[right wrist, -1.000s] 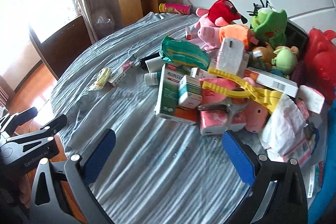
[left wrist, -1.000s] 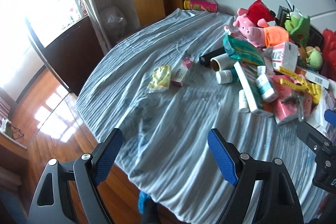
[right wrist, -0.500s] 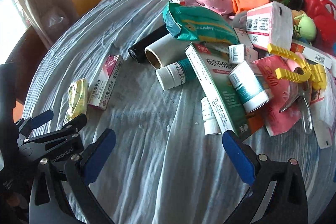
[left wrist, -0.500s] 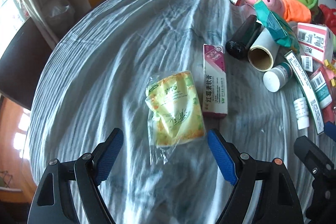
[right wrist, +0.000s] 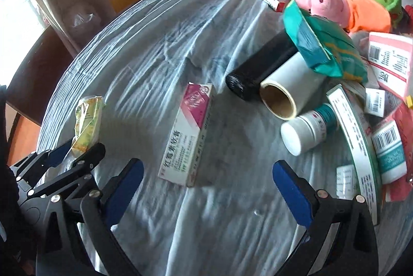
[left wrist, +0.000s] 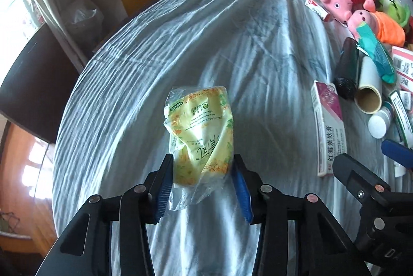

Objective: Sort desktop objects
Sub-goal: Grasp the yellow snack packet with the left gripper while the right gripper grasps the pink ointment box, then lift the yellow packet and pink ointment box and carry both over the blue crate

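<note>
Left gripper point(left wrist: 201, 170) descended | jaws closing on yellow packet point(left wrist: 200, 131) | right gripper point(right wrist: 206, 170) spread

Both wrist cameras look steeply down, close over the cloth-covered desk point(left wrist: 258, 48); both views share its far edge and the pink-and-white box point(right wrist: 188, 131).

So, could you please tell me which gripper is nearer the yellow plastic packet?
Left: the left gripper is closing around the yellow plastic packet; the right gripper hangs apart, beside it.

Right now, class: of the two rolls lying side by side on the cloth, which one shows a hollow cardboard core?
The white roll: its open end shows a brown cardboard tube. The black roll beside it has a dark, closed-looking end.
</note>
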A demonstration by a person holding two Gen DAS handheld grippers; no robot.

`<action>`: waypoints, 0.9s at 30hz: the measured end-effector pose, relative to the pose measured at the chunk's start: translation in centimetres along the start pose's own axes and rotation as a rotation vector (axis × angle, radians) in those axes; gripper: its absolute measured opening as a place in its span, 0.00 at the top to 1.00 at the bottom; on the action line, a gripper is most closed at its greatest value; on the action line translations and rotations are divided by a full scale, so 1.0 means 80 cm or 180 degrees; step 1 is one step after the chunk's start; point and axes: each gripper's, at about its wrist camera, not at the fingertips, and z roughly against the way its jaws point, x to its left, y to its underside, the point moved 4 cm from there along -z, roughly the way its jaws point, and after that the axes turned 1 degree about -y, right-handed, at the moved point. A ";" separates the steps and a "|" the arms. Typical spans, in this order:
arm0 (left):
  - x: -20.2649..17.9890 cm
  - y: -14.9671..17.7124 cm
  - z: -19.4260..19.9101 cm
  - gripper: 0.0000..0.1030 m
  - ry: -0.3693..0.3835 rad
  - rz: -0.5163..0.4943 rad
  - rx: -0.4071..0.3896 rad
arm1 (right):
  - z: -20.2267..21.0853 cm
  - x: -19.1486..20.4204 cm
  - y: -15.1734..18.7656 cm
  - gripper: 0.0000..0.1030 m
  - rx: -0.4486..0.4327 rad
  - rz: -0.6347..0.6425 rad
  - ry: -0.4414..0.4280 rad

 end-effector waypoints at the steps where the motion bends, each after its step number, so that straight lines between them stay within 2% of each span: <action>1: 0.001 -0.001 -0.001 0.58 0.0004 -0.0021 -0.0008 | -0.005 0.003 -0.003 0.11 0.0019 0.0026 -0.0005; 2: 0.002 -0.003 -0.005 0.58 -0.0012 -0.0048 -0.0025 | -0.010 0.006 -0.006 0.25 0.0038 0.0053 -0.0011; 4: 0.002 -0.003 -0.007 0.58 -0.0030 -0.0107 -0.0052 | -0.025 0.012 -0.010 0.40 0.0114 0.0088 -0.0030; 5: 0.002 -0.003 -0.008 0.58 -0.0030 -0.0123 -0.0063 | -0.029 0.014 -0.010 0.44 0.0129 0.0120 -0.0006; 11: 0.000 -0.007 -0.012 0.58 -0.0010 -0.0111 -0.0095 | -0.038 0.028 -0.014 0.51 0.0103 0.0316 0.0239; 15: -0.001 -0.008 -0.012 0.59 0.0020 -0.0107 -0.0104 | -0.035 0.026 -0.013 0.54 0.0095 0.0307 0.0237; 16: -0.003 -0.007 -0.010 0.61 0.0028 -0.0122 -0.0112 | -0.036 0.026 -0.013 0.57 0.0094 0.0299 0.0239; 17: -0.005 -0.007 -0.009 0.62 0.0036 -0.0137 -0.0119 | -0.034 0.024 -0.012 0.67 0.0090 0.0275 0.0240; 19: -0.009 -0.006 -0.004 0.65 0.0072 -0.0161 -0.0133 | -0.028 0.019 -0.010 0.71 0.0080 0.0210 0.0207; 27: -0.026 0.001 0.028 0.69 0.0183 -0.0254 -0.0238 | 0.016 0.006 0.002 0.73 -0.0035 0.0105 0.0170</action>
